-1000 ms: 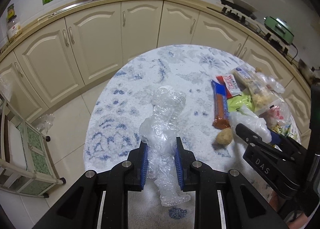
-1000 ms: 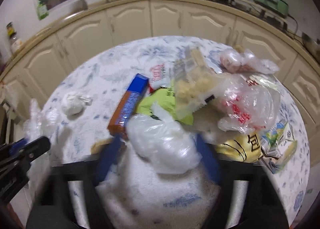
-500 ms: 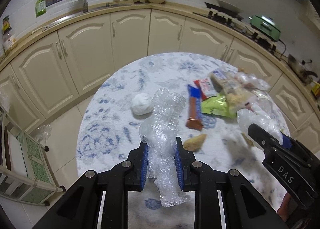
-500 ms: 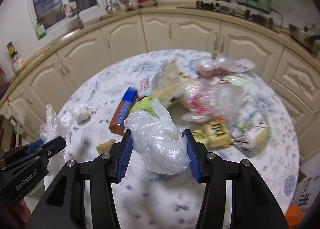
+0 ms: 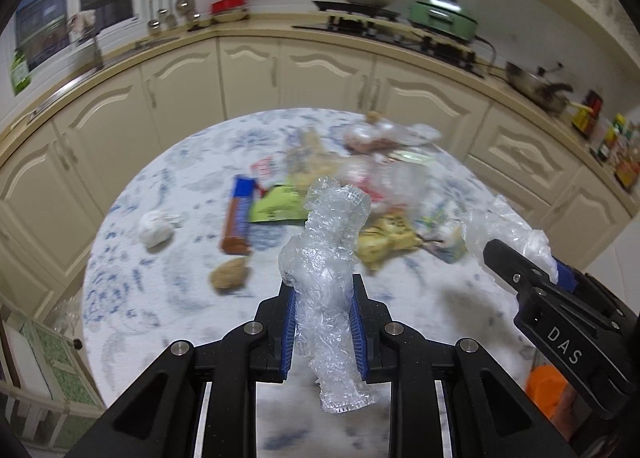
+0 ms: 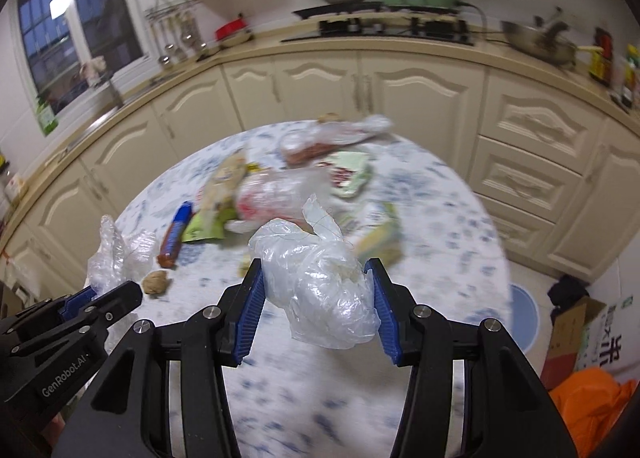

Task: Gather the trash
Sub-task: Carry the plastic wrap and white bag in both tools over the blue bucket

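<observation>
My left gripper [image 5: 323, 322] is shut on a crumpled roll of clear bubble wrap [image 5: 326, 258], held upright above the round table [image 5: 168, 298]. My right gripper [image 6: 318, 310] is shut on a clear crumpled plastic bag [image 6: 320, 282], also above the table. Each gripper shows in the other's view: the right one [image 5: 552, 314] at the right edge, the left one [image 6: 72, 322] at the lower left. On the table lie a pile of wrappers and bags [image 5: 360, 185], a long blue-and-brown snack pack [image 5: 238, 217], a white paper ball [image 5: 154, 227] and a brown lump [image 5: 228, 276].
Cream kitchen cabinets [image 5: 320, 73] curve behind the table. An orange bag [image 6: 592, 410] and a cardboard box [image 6: 588, 334] stand on the floor at the lower right. A small rack [image 5: 36, 374] stands on the floor at the left.
Both grippers, still holding their plastic, have risen and swung right; the table and its litter now sit farther away, and the orange bag and box have come into view.
</observation>
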The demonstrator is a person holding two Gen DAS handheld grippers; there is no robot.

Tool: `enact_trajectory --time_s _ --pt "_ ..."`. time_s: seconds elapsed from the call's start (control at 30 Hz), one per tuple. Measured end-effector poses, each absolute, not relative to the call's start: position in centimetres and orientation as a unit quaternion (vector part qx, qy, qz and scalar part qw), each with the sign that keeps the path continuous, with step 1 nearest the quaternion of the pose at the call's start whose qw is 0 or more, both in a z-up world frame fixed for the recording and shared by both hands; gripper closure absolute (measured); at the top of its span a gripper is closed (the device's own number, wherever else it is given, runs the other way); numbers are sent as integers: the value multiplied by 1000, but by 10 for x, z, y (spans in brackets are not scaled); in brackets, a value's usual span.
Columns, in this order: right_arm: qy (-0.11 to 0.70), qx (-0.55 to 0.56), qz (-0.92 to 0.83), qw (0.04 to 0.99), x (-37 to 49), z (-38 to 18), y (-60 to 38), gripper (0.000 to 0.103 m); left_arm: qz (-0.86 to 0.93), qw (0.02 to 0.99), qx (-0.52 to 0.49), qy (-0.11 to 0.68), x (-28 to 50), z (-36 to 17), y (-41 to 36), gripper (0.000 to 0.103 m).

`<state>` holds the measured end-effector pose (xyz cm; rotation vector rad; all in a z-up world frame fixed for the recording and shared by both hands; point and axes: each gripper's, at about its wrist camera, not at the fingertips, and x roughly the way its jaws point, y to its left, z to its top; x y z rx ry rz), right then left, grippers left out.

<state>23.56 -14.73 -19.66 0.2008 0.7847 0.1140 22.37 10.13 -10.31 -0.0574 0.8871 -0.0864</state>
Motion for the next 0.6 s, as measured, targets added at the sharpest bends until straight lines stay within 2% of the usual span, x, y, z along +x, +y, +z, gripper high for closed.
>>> enact_trajectory --time_s 0.33,0.6 --pt "379 153 -36 912 200 -206 -251 52 -146 884 34 443 233 -109 -17 83" --pt "391 193 -123 891 176 -230 -339 52 -211 856 82 464 257 -134 -115 83"
